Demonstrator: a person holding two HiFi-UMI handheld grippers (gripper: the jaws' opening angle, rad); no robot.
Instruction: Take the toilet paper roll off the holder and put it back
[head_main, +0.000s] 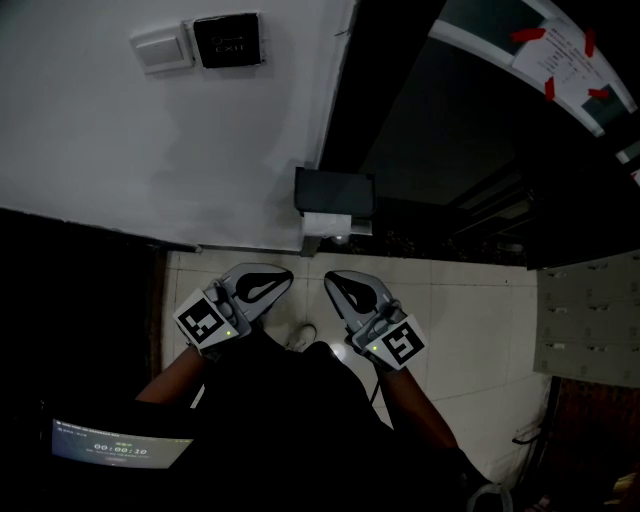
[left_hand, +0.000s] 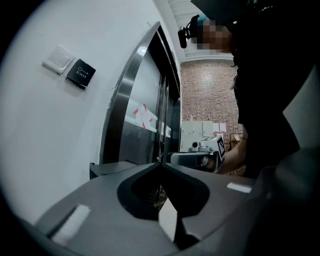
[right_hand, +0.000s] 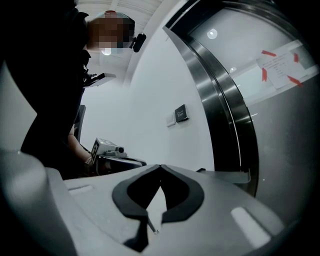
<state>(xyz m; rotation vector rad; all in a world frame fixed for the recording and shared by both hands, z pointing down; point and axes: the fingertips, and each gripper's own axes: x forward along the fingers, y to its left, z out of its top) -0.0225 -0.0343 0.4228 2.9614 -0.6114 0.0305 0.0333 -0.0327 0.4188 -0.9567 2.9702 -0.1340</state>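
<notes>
Nearest, the left gripper (head_main: 283, 276) and right gripper (head_main: 331, 281) hang side by side over the tiled floor (head_main: 470, 330), each with its jaws pressed together on nothing. Beyond them, the white toilet paper roll (head_main: 327, 224) sits under the black holder (head_main: 335, 188) at the white wall's (head_main: 150, 150) edge.

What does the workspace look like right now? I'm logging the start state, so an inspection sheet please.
Surface: pale tiled floor below a white wall.
Job's things: toilet paper roll sits in the black holder on the wall.
Clutter: nothing seen.
Tools: left tool and right tool both shut, empty, short of the roll.
Cables: dark cable on the floor at right.
Surroundings: light switch, exit panel, dark glass door, lockers.
</notes>
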